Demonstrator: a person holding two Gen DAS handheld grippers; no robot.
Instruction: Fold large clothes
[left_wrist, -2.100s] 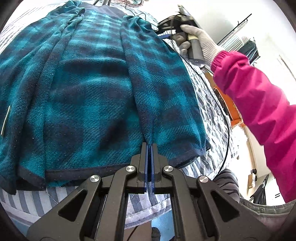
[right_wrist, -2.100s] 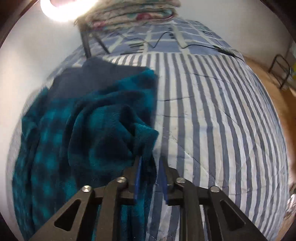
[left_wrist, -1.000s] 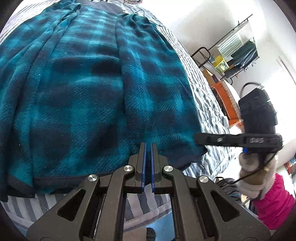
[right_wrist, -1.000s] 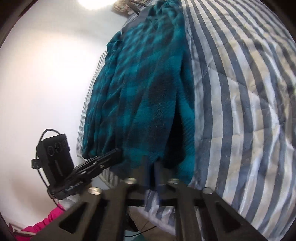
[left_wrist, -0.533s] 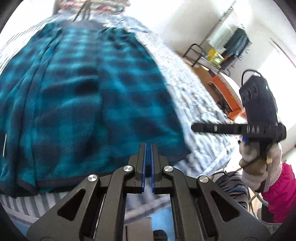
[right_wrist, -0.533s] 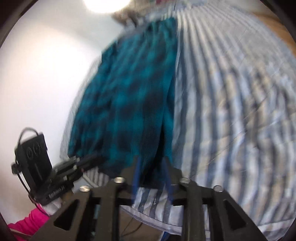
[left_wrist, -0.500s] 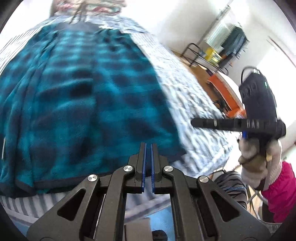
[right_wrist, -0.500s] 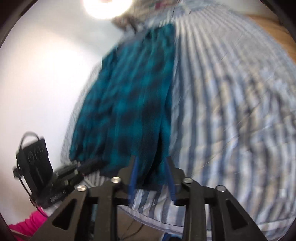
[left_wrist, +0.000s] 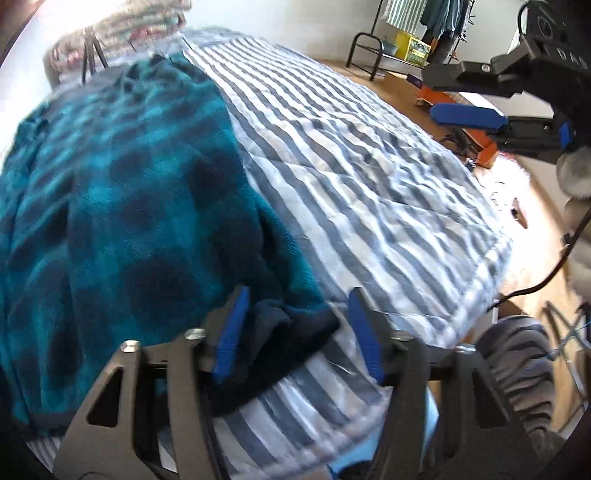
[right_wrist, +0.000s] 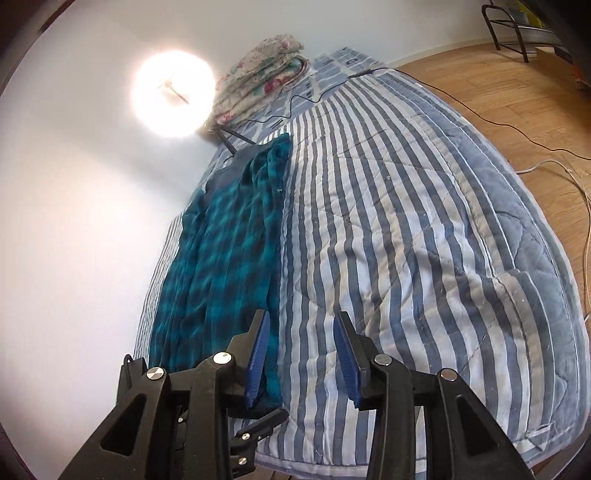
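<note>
Both grippers, left and right, gape wide, holding nothing. Fleece robe looks thick, floppy, grippy; I'd pinch its near dark hem.

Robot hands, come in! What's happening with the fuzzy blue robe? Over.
Left hand-held gripper open, around the robe's hem corner. Right hand-held gripper open, empty. Robe lying lengthwise on the striped quilt. Nothing blocking it.

Teal-and-navy plaid fleece garment, large, dark navy hem band and collar area. Lies lengthwise, folded narrow, along the left edge of the striped quilt; hem corner at the quilt's near edge, slightly rumpled.
</note>
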